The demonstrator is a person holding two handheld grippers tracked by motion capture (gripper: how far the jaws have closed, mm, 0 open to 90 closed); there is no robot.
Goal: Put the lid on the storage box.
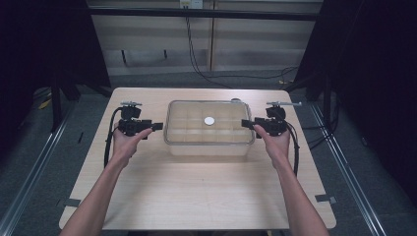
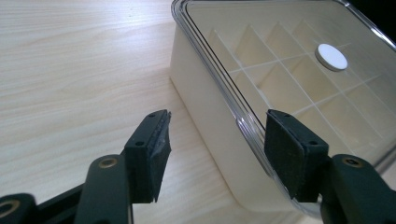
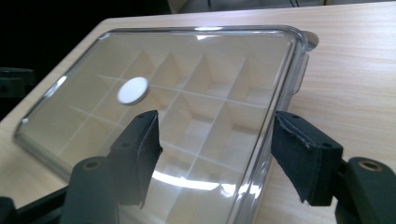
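Both claws, left [image 1: 158, 126] and right [image 1: 243, 123], level, flanking box [image 1: 209, 142], seemingly untouched.

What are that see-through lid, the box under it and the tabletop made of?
The lid looks like clear glossy plastic: you see the dividers through it, and it throws bright glare. The box seems matte cream plastic, though that is uncertain. The table looks like pale wood or wood-look laminate, given its grain lines.

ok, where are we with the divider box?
Done: the clear lid lies on the box, its white disc on top. In hand: nothing; the left gripper and right gripper flank the box's short ends with jaws open, straddling the lid's rim. Left: probably gripping the lid.
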